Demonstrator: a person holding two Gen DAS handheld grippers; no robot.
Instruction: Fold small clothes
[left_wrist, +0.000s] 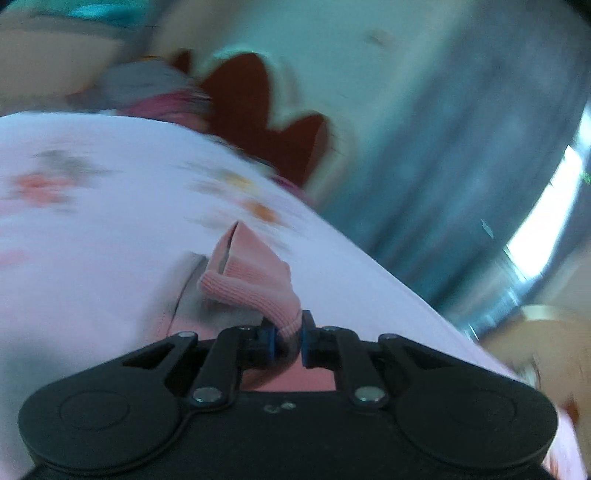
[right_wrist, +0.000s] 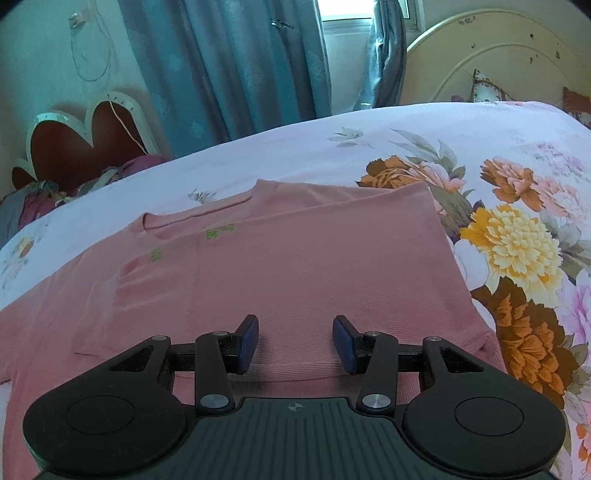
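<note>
bed (right_wrist: 295, 140): we see a floral sheet carrying everything; curtains and a heart-shaped frame (right_wrist: 85, 140) stand far left.
pink top (right_wrist: 295, 266): lies flat on the near half of the bed, right part apparently already folded over, neckline far left.
handling: we judge it light, soft, limp ribbed knit; it will sag and drag, so grip hems or corners, not mid-panel.
right claw (right_wrist: 295, 341): spread wide, holding nothing, low over the near hem, pointing along the bed.
left claw (left_wrist: 287, 341): pinched tight on a ribbed pink edge, lifted off the sheet; view blurred.
</note>
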